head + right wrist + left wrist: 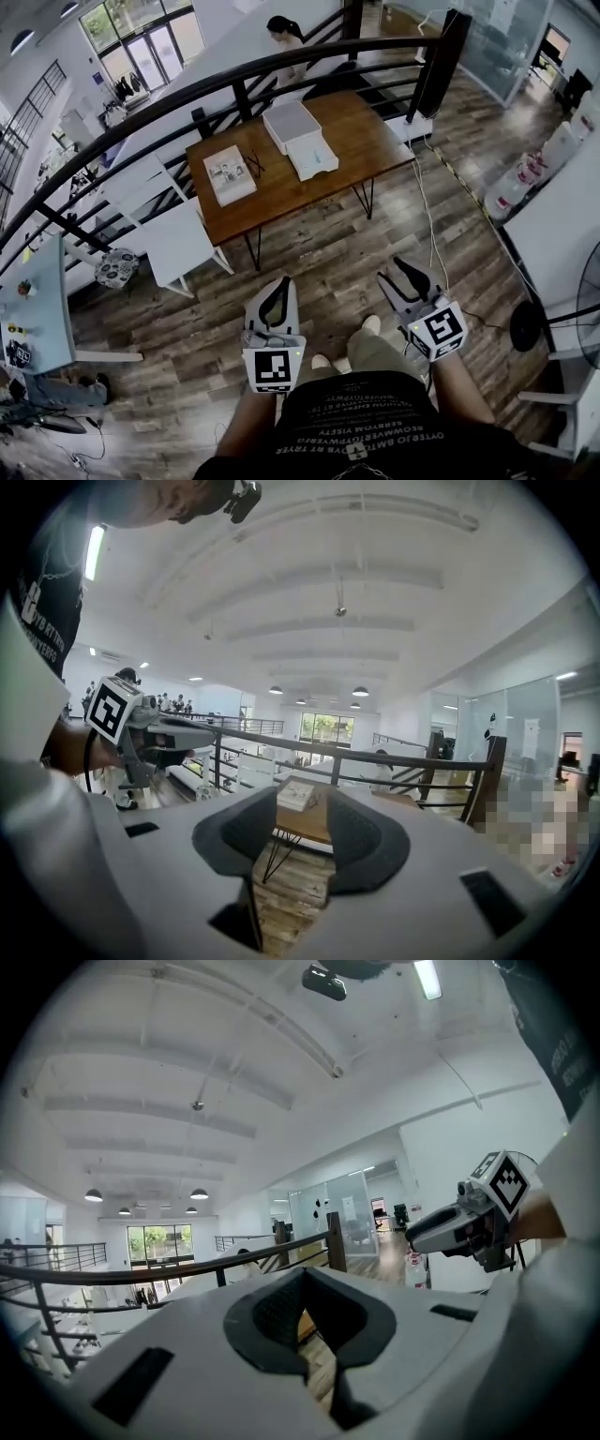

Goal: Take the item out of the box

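Across the wood floor stands a brown wooden table (347,131). On it lie a white box (300,139) and, to its left, a flat printed carton (229,174). Both grippers hover over the floor close to my body, well short of the table. My left gripper (278,286) has its fingertips together with nothing between them; its dark pads (272,1316) meet at the tip. My right gripper (405,270) is open and empty. Between its pads (366,841) I see the flat carton (298,792) on the table. Each gripper shows in the other's view, left (202,733) and right (422,1232).
A black railing (187,94) curves behind the table, and a person (286,33) sits beyond it. White chairs (178,239) stand left of the table. A cable (427,216) runs over the floor at the right, near water bottles (520,183).
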{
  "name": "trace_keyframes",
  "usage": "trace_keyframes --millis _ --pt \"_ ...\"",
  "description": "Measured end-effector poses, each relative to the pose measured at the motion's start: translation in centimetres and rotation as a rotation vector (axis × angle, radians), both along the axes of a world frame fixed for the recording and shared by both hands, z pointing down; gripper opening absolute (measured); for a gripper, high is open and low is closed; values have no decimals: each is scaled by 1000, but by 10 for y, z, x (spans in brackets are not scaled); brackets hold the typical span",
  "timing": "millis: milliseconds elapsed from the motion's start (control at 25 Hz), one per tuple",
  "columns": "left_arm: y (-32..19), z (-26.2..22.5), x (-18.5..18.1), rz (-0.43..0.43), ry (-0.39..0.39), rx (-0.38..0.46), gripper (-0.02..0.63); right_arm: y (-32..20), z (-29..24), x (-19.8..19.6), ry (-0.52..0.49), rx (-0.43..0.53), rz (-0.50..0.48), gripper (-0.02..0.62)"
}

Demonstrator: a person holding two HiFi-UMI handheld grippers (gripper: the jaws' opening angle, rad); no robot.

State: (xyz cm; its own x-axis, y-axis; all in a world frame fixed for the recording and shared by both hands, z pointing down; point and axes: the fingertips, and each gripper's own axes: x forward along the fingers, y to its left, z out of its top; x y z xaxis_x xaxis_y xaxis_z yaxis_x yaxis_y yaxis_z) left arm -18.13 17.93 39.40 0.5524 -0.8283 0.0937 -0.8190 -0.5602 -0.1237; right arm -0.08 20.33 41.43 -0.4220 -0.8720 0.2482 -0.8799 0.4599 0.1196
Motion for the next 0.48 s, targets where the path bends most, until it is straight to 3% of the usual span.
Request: trace_keyframes --millis 320,480 --pt "-30 -13 -17 -78 -20 36 6 -18 5 3 -25 7 -45 172" --pt "-42 -12 -6 -80 -44 31 6 -40 9 10 -49 -5 -62 172"
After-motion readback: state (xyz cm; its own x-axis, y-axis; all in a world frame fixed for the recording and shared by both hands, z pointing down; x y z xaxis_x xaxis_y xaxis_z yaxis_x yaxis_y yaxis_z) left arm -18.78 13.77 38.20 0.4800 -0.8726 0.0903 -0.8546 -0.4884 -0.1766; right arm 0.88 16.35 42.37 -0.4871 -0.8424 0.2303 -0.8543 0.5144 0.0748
